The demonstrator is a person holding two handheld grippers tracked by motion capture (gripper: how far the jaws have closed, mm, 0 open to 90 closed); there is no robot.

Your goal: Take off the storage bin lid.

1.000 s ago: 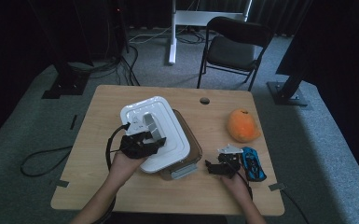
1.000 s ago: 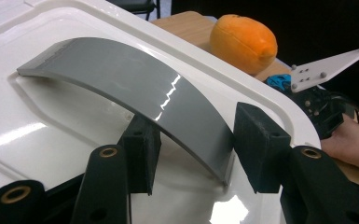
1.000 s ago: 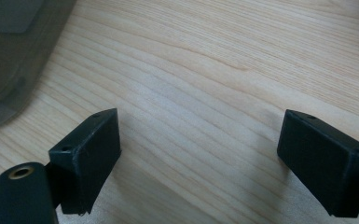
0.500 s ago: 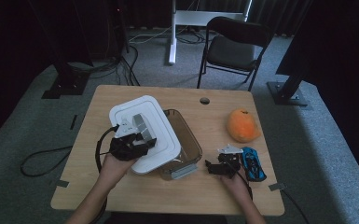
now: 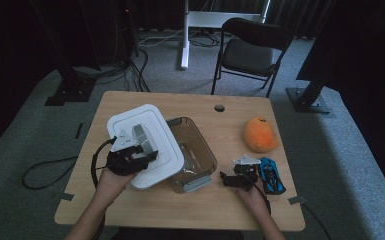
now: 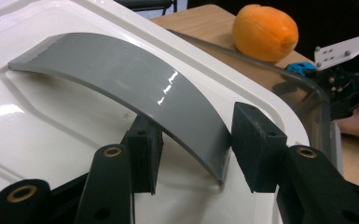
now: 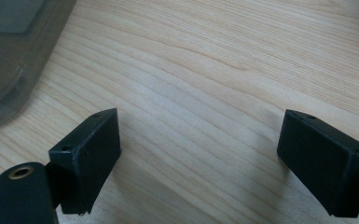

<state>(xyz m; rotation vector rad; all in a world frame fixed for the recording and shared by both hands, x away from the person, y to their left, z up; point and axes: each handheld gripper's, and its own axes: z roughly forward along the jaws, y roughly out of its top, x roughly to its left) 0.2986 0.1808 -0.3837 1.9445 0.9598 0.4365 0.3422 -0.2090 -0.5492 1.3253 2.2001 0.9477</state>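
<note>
The left gripper point(image 5: 139, 151) held the white lid point(image 5: 145, 142) by its grey handle point(image 6: 135, 88), jaws closed on it, the lid tilted over the nine o'clock rim of the clear brown container point(image 5: 192, 150). The right gripper point(image 5: 230, 179) rested wide open and empty on the wooden table point(image 5: 215, 210). At three o'clock sat an orange plush point(image 5: 260, 134), with a blue toy car point(image 5: 271, 174) just beside that gripper.

Lid point(image 5: 145, 145): white, rounded-rectangular, grey arched handle point(image 6: 121, 88); tilted, partly over the clear brown container point(image 5: 192, 152), which stands open mid-worktop.
</note>
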